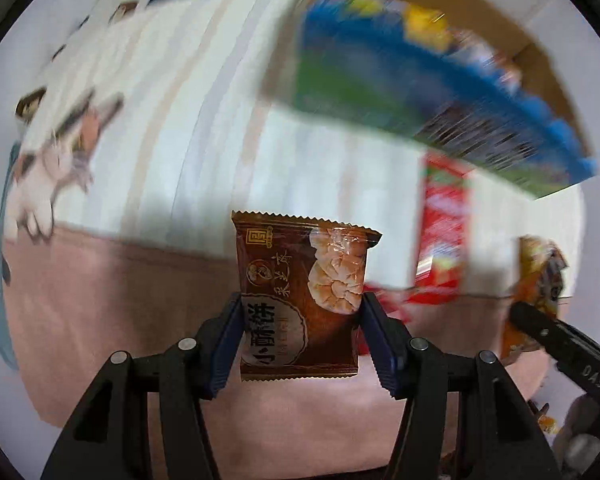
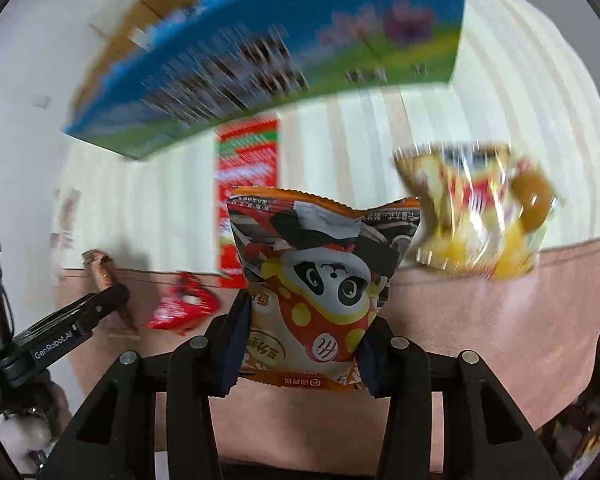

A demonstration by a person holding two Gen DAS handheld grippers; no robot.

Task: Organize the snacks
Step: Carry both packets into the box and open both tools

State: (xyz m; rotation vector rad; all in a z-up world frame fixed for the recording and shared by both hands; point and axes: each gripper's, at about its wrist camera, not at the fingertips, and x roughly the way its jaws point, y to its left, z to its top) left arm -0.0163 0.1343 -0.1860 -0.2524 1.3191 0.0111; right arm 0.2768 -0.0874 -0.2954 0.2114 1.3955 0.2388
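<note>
Two snack packets are up off the surface, one in each gripper. A brown pastry packet (image 1: 306, 300) stands upright between the blue pads of the left gripper (image 1: 300, 336), which pinch its lower half from both sides; its zigzag top edge rises above the fingertips. An orange panda packet (image 2: 320, 292) sits the same way in the right gripper (image 2: 304, 344), whose pads squeeze its waist so the foil creases inward. Both pairs of jaws are narrowed onto their packets.

Behind lie a pink cloth (image 1: 120, 300) and a cream striped cover (image 1: 204, 120), with a blue and green box (image 1: 400, 80) and a red packet (image 1: 444, 232) blurred beyond.

Only the right wrist view shows a yellow wrapped snack (image 2: 480, 208) and a small red wrapper (image 2: 188, 308). Only the left view shows a cartoon animal print (image 1: 56, 160) at the cover's edge.
</note>
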